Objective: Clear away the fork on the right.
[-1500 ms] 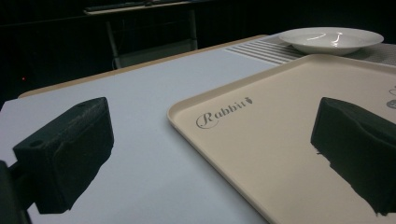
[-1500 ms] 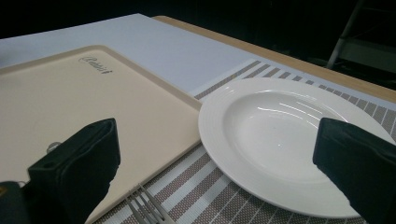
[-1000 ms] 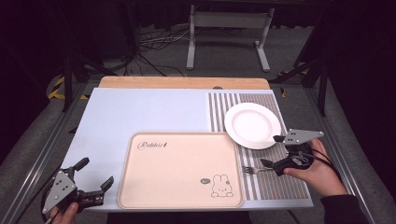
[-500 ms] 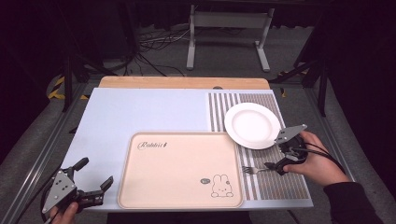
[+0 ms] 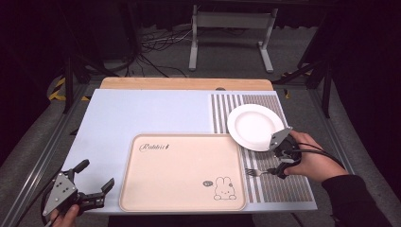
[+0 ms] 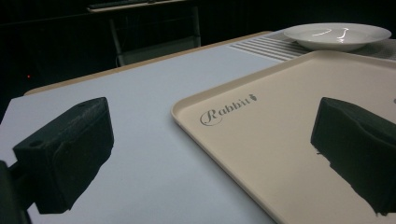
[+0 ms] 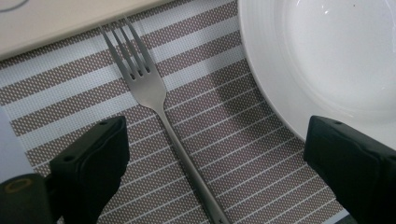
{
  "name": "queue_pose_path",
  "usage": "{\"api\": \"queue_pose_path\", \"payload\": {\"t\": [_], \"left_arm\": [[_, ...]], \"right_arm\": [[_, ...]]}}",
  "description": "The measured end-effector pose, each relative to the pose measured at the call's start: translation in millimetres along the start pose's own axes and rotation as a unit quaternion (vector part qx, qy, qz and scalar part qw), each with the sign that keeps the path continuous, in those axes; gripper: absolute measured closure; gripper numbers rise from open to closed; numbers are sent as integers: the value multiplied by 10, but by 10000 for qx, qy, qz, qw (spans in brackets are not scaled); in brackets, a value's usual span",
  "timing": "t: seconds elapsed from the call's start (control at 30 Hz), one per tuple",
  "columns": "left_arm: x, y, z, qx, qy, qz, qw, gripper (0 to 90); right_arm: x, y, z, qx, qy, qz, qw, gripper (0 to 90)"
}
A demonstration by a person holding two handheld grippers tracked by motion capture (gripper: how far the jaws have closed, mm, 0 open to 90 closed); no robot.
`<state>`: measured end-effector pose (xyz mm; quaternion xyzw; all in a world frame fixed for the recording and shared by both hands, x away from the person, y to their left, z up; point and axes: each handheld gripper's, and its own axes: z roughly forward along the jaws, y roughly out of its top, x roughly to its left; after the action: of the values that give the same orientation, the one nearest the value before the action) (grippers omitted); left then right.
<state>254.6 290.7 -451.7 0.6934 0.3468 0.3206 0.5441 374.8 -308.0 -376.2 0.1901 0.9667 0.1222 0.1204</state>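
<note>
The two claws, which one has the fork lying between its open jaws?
The right claw: the fork lies on the striped mat between its spread jaws, beside the white plate. The left claw sits by the tray.

Lab or recording studio setup, not a home. Table (image 5: 142,113) sits in a metal rail frame (image 5: 45,151), black curtains all round, loose cables (image 5: 161,42) on grey carpet, metal stand (image 5: 230,28) behind. Staged tableware: tray (image 5: 182,189), plate (image 5: 254,126), striped placemat (image 5: 283,187).

tray (image 6: 299,154) | text "Rabbit" in script near one corner | no other readable text
</note>
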Motion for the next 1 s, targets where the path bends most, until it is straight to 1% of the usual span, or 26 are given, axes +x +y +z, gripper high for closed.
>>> {"api": "queue_pose_path", "payload": {"t": [0.1,0.23,0.4,0.43,0.47,0.53,0.6,0.67,0.73,0.77,0.83,0.9,1.0], "left_arm": [[1,0,0,-1,-3,0,10000,1],[1,0,0,19,-2,-5,10000,1],[1,-2,1,9,7,-15,10000,1],[1,-2,1,11,9,-17,10000,1],[2,-2,0,18,11,-14,10000,1],[2,-3,0,15,15,-16,10000,1],[2,-3,1,16,23,-14,10000,0],[7,-1,-3,41,31,-8,10000,1],[8,-2,-4,34,40,-16,10000,1],[8,-3,-3,18,38,-23,10000,1],[10,-3,-3,24,36,-26,10000,1],[10,-5,-1,29,33,-27,10000,1],[10,-5,-1,40,27,-22,10000,1]], "right_arm": [[-13,14,19,43,35,-13,10000,72],[-17,18,51,216,42,-93,9997,71],[-14,12,130,245,77,-151,9996,80],[-15,12,148,259,141,-173,9994,103],[-8,14,160,334,209,-189,9990,128],[-4,18,189,448,321,-412,9976,176],[3,19,209,521,428,-467,9966,242],[9,14,236,628,598,-513,9949,294],[12,17,260,779,648,-718,9923,341],[13,19,269,858,625,-766,9914,366],[12,22,286,951,673,-885,9892,417],[16,25,299,1083,704,-934,9872,471],[21,33,315,1180,730,-1036,9849,553]]}}
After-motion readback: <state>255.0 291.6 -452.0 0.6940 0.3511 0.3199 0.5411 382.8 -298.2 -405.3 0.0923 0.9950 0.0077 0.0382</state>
